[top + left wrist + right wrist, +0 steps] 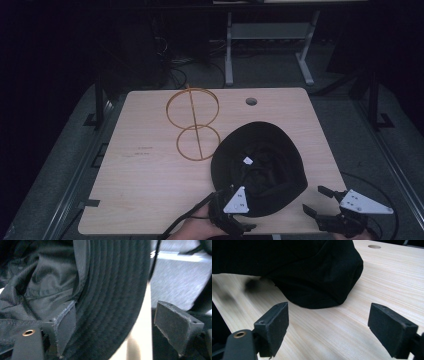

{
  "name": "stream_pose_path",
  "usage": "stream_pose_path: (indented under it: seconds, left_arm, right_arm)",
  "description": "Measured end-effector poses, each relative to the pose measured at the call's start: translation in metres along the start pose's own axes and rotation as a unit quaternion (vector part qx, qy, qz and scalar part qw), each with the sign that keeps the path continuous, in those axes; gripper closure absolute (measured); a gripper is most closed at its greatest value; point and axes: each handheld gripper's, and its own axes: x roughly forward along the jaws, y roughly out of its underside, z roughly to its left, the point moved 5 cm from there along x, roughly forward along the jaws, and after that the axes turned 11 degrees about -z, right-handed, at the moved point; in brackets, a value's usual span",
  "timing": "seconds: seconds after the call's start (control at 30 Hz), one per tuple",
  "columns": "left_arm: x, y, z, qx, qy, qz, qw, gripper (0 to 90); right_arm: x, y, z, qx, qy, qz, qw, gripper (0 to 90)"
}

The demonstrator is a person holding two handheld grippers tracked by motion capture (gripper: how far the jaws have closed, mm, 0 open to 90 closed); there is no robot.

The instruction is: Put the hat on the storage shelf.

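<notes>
Left hand-held gripper [231, 212]: at the near edge of the bench [150, 190], jaws spread wide. The left gripper view shows the brim of the black hat [260, 167] running between the two jaws; the brim lies against one jaw's pad, and the other jaw stands clear of it with pale bench showing in the gap. It is not pinching the hat.

Right hand-held gripper [311, 200]: at the near right corner of the bench, jaws spread wide and holding nothing. In the right gripper view [328, 322] bare wood lies between the jaws, and the hat's rounded edge [312, 277] sits just beyond the jaw tips, apart from them.

Black hat: lies upside down on the bench, its lining and a small white label facing up, directly ahead of the left hand-held gripper and ahead and to the left of the right one. Its near rim reaches close to the bench's near edge.

Open room: a broad stretch of bare wood to the left of the left hand-held gripper; a narrower strip to the right of the hat, up to the bench's right edge.

Wire ring stand [193, 122]: two golden hoops on a rod, beyond the hat and to its left, near it.

Cable hole [251, 101]: close to the far edge, well beyond the hat.
</notes>
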Motion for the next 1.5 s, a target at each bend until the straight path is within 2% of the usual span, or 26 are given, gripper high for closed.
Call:
stream_pose_path:
  seconds: [0.07,0.1,0.13,0.17,0.2,0.23,0.27,0.3,0.33,0.37,0.5,0.7,0.73,0.83,0.97,1.07,1.23,1.4,1.5]
  left_arm:
    - [0.006,0.004,0.002,0.012,-0.013,0.015,0.9997,17.6]
    - [0.008,0.003,0.004,0.026,-0.024,0.015,0.9993,21.0]
    - [0.008,0.003,0.004,0.026,-0.024,0.015,0.9993,26.7]
    - [0.007,0.003,0.005,0.035,-0.027,0.017,0.9989,26.7]
    - [0.006,0.000,0.007,0.033,-0.031,0.001,0.9990,34.6]
    - [0.006,0.000,0.007,0.033,-0.031,0.001,0.9990,39.0]
    - [0.003,-0.001,0.009,0.038,-0.034,-0.005,0.9987,39.0]
    - [0.001,-0.002,0.009,0.038,-0.039,-0.015,0.9984,49.6]
    - [-0.002,-0.004,0.010,0.042,-0.039,-0.018,0.9982,49.6]
    - [-0.003,-0.005,0.011,0.038,-0.040,-0.022,0.9982,55.8]
    - [-0.015,-0.014,0.018,0.030,-0.044,-0.050,0.9973,69.8]
    - [-0.026,-0.024,0.028,0.006,-0.048,-0.078,0.9958,82.8]
    - [-0.030,-0.028,0.032,-0.003,-0.046,-0.087,0.9951,83.6]
    - [-0.035,-0.033,0.035,-0.011,-0.046,-0.097,0.9942,84.9]
    - [-0.044,-0.046,0.044,-0.048,-0.041,-0.127,0.9899,85.2]
    - [-0.047,-0.050,0.046,-0.050,-0.040,-0.135,0.9888,85.3]
    - [-0.055,-0.062,0.047,-0.060,-0.029,-0.153,0.9860,85.4]
    - [-0.060,-0.065,0.048,-0.067,-0.024,-0.163,0.9840,85.4]
    - [-0.063,-0.068,0.048,-0.068,-0.019,-0.170,0.9829,85.4]
  right_arm:
    - [0.000,0.000,0.000,0.000,-0.002,-0.001,1.0000,16.5]
    - [0.001,0.001,0.000,0.001,-0.003,0.000,1.0000,16.5]
    - [0.001,0.001,0.000,0.001,-0.003,0.000,1.0000,16.5]
    - [0.001,0.001,0.000,-0.001,-0.004,0.001,1.0000,16.5]
    - [0.001,0.002,0.001,-0.001,-0.005,0.003,1.0000,16.5]
    - [0.001,0.002,0.001,-0.001,-0.005,0.003,1.0000,16.5]
    - [0.001,0.002,0.001,0.000,-0.006,0.003,1.0000,16.5]
    - [0.002,0.001,0.001,-0.001,-0.008,0.000,1.0000,16.0]
    - [0.002,0.001,0.001,-0.001,-0.008,0.000,1.0000,16.0]
    - [0.002,0.000,0.001,0.001,-0.009,-0.002,1.0000,16.0]
    - [0.004,0.002,0.003,-0.001,-0.010,0.007,0.9999,16.0]
    - [0.008,-0.001,0.005,-0.002,-0.012,0.001,0.9999,16.0]
    - [0.009,-0.001,0.005,-0.002,-0.013,-0.001,0.9999,16.0]
    - [0.011,-0.002,0.006,0.001,-0.014,-0.004,0.9999,15.9]
    - [0.015,-0.005,0.008,-0.003,-0.015,-0.009,0.9998,15.8]
    - [0.017,-0.007,0.008,-0.006,-0.013,-0.016,0.9998,15.7]
    - [0.025,-0.018,0.003,0.011,-0.017,-0.036,0.9991,15.7]
    - [0.031,-0.021,0.000,0.016,-0.017,-0.039,0.9990,15.8]
    - [0.037,-0.021,-0.001,0.023,-0.026,-0.039,0.9986,15.8]
